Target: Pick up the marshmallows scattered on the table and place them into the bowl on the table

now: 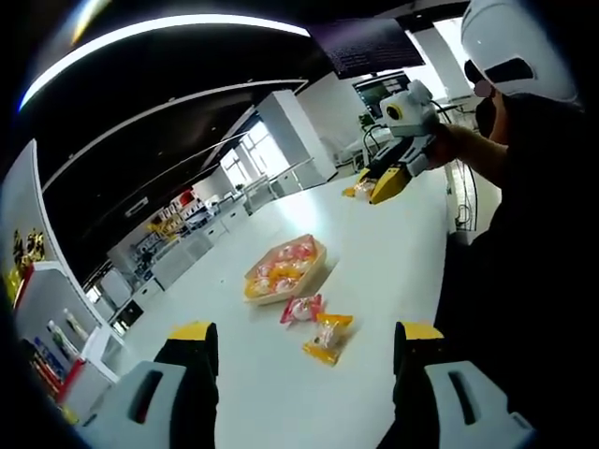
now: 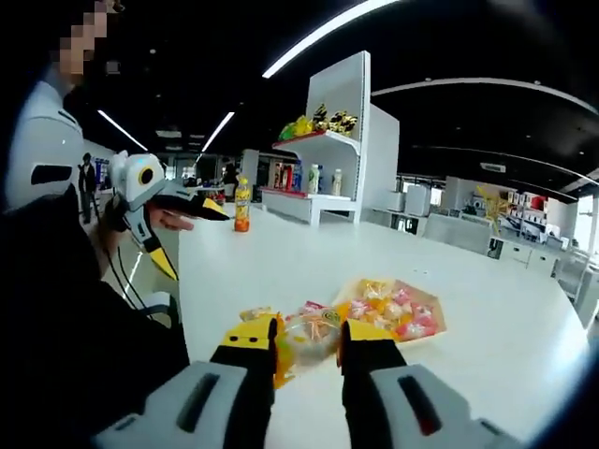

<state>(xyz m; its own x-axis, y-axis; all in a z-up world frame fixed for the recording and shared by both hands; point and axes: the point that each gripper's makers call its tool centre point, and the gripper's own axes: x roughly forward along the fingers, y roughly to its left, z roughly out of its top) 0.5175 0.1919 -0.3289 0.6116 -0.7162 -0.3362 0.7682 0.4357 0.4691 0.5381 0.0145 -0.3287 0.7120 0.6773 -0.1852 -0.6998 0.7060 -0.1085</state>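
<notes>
Right claw around marshmallow packet

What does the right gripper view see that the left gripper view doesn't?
Right gripper view: an orange drink bottle, a white shelf, and the right claw shut on a marshmallow packet, seen up close. Left gripper view: bright windows and the left claw wide open. Both: the white table and the bowl full of marshmallows.
</notes>
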